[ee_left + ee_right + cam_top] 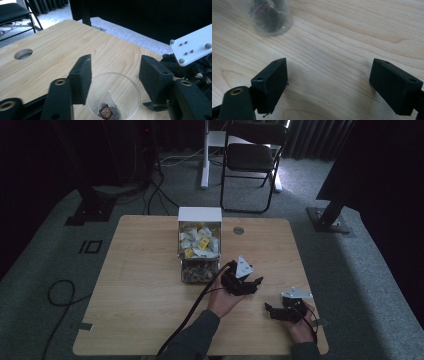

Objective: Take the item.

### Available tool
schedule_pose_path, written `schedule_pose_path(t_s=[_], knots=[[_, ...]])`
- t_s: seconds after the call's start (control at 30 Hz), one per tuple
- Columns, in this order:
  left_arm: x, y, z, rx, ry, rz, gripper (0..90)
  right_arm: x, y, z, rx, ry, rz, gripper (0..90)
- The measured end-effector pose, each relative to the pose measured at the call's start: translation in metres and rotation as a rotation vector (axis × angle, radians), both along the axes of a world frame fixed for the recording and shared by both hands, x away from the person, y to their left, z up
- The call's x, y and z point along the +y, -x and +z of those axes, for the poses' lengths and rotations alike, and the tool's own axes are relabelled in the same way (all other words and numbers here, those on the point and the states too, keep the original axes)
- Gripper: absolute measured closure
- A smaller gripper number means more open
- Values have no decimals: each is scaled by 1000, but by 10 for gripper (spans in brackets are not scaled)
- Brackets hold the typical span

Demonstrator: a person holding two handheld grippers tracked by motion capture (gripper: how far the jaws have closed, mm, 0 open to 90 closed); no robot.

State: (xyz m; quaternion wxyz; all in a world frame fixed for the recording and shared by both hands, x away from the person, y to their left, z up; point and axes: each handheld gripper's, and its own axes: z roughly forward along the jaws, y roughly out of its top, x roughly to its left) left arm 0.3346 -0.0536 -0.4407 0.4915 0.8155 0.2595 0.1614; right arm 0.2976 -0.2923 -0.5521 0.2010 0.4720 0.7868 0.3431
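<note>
Now the left gripper (115,75) hovers over a clear plastic cup (113,96) on the tabletop (50,60), fingers (81,77) parted and gripping nothing; a tea bag (106,111) lies in the cup. Nearby, the right gripper (329,82) stands wide open, empty, just above bare wood.

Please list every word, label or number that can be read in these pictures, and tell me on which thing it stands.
No text can be read.
Tea bag tag in the clear cup: round emblem, lettering too small.
Packets in the white box: yellow labels, blurred.
</note>
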Motion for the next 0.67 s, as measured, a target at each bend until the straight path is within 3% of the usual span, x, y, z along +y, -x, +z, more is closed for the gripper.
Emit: schedule_pose_path(t_s=[0.2, 0.43, 0.57, 0.67], knots=[[5, 1, 2, 15, 2, -3, 383, 0, 0, 0, 0, 0, -1, 148], [14, 8, 8, 2, 8, -2, 383, 0, 0, 0, 0, -1, 0, 148], [27, 15, 10, 13, 46, 9, 384, 0, 0, 0, -2, 1, 2, 148], [43, 25, 15, -2, 68, 20, 385, 0, 0, 0, 0, 0, 2, 148]])
